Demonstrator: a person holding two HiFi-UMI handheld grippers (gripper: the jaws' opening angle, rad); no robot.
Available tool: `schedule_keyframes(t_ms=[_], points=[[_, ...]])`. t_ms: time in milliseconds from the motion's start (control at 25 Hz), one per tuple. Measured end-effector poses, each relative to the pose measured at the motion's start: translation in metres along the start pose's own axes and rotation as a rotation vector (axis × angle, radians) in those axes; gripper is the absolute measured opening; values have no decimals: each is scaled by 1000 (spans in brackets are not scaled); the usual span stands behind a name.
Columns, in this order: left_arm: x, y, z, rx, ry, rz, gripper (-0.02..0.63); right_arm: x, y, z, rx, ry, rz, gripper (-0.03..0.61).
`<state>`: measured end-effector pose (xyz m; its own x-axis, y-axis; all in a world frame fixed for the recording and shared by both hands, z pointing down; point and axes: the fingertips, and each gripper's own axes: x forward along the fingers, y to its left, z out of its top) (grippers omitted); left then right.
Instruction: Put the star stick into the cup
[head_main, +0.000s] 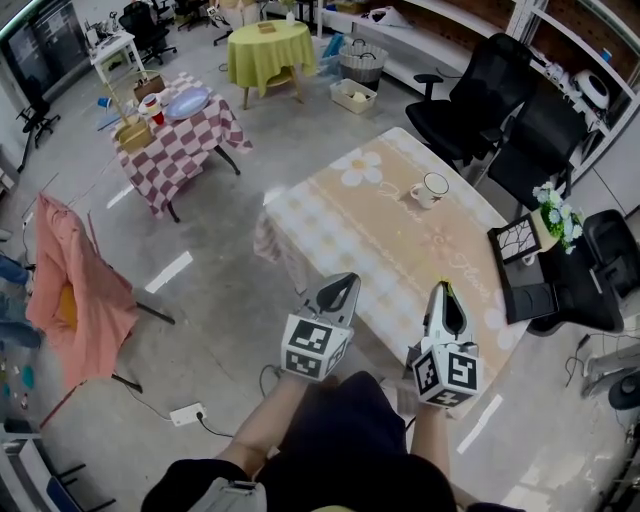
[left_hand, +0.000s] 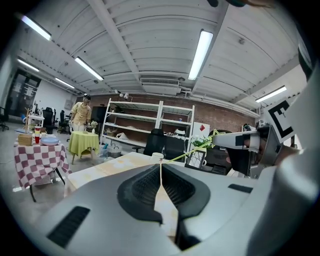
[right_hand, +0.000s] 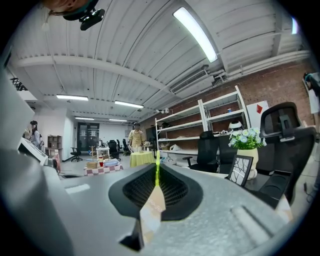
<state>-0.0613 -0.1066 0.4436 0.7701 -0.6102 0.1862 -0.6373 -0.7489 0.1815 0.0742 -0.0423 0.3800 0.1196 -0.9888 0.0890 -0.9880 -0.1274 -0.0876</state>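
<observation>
A white cup (head_main: 431, 188) stands on the far part of the flower-print table (head_main: 360, 235); in the left gripper view the cup (left_hand: 157, 156) shows just beyond my jaws. My right gripper (head_main: 443, 291) hovers over the table's near edge, shut on the thin green star stick (right_hand: 157, 174), which pokes up between its jaws. From the left gripper view, that stick (left_hand: 192, 148) slants out of the right gripper (left_hand: 239, 140) toward the left. My left gripper (head_main: 344, 282) is beside it at the near edge, its jaws shut (left_hand: 161, 168) with nothing in them.
Black office chairs (head_main: 468, 95) stand behind the table. A flower pot (head_main: 556, 214) and a dark frame (head_main: 516, 240) sit on a desk at right. Left are a checkered table (head_main: 185, 140), a yellow-green table (head_main: 268, 45), pink cloth on a rack (head_main: 78, 290) and a power strip (head_main: 187, 413).
</observation>
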Motion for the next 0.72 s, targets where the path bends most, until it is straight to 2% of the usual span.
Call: schedule_keyframes(t_ms=[720], points=[[-17, -5, -20, -23, 21, 2, 17, -20, -8, -11, 5, 12, -40, 21]])
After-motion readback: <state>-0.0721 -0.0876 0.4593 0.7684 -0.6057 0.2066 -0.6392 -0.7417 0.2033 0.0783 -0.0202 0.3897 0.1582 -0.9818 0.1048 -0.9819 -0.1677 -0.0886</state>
